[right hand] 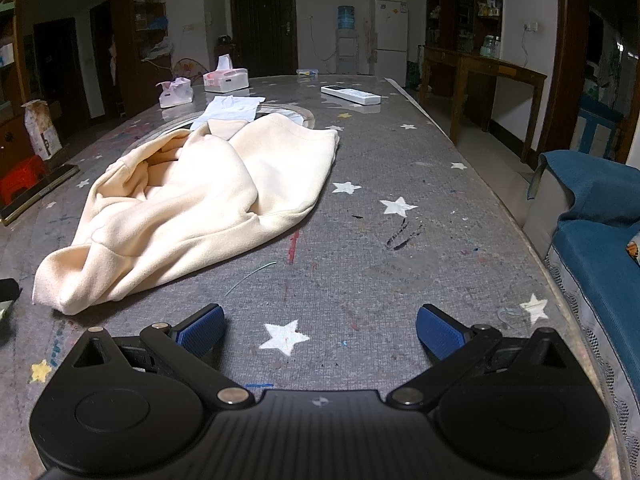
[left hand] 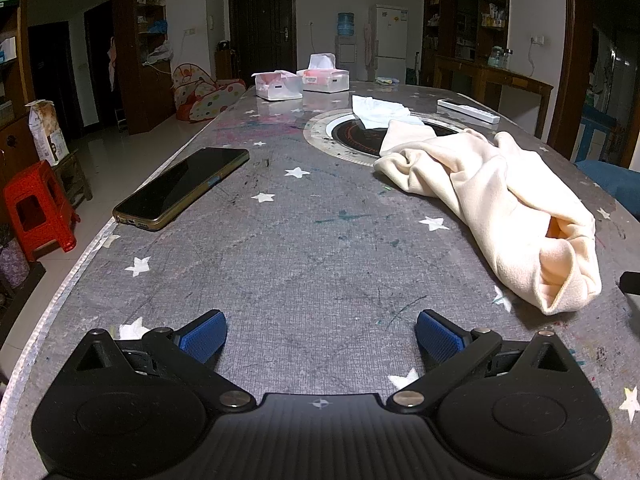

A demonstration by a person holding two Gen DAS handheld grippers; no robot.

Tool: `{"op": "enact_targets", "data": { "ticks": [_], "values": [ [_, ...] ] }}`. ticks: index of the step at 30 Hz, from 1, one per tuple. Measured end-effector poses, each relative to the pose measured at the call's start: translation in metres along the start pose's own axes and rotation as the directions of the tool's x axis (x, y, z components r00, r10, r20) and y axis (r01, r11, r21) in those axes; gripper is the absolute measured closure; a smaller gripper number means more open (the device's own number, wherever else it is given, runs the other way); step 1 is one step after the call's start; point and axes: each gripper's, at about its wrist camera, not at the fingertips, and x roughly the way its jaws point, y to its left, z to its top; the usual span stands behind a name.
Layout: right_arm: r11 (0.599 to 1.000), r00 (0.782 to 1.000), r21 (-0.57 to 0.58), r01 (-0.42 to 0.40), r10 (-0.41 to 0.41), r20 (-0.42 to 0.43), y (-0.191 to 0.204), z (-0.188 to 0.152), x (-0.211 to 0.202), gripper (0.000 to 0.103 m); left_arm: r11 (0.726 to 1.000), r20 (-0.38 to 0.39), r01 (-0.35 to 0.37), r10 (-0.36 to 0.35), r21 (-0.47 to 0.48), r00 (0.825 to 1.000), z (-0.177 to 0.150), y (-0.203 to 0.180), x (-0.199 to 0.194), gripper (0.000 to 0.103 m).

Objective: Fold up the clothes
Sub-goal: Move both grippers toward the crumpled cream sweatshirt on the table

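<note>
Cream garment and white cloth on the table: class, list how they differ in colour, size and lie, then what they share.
The cream garment is warm cream; the white cloth is plain white. The cream garment is much bigger and lies nearer the cameras; the white cloth lies behind it. The cream garment is heaped in thick rumples; the white cloth lies nearly flat. Both lie unfolded on the table, and neither tool touches them.

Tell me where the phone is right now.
The phone shows in the left wrist view, lying flat near the table's left edge, apart from the cream garment on the right.
</note>
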Motion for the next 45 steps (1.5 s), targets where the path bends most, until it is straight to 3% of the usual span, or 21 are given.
{"op": "enact_targets", "data": {
  "ticks": [6,25,37,45],
  "values": [
    [0.998,0.998,0.018,-0.053,0.053,-0.024,-0.002,-0.004,-0.011,0.000,0.999,-0.008,-0.030,0.030,-0.017,1.000,0.000,-0.003,-0.001,0.000],
    [0.989,0.989,-0.055,-0.138,0.140,0.038,0.015,-0.025,-0.057,0.000,0.998,-0.048,-0.053,0.051,-0.040,0.998,-0.021,-0.035,-0.033,0.000],
    [0.987,0.988,-0.067,-0.145,0.148,0.042,0.034,-0.029,-0.076,0.000,0.993,-0.058,-0.024,0.017,-0.116,0.998,-0.023,-0.052,-0.057,0.000],
    [0.987,0.989,-0.083,-0.139,0.142,0.030,0.043,-0.028,-0.082,0.000,0.998,-0.029,-0.039,0.038,-0.058,0.999,-0.016,-0.070,-0.069,0.000]
  ]
}}
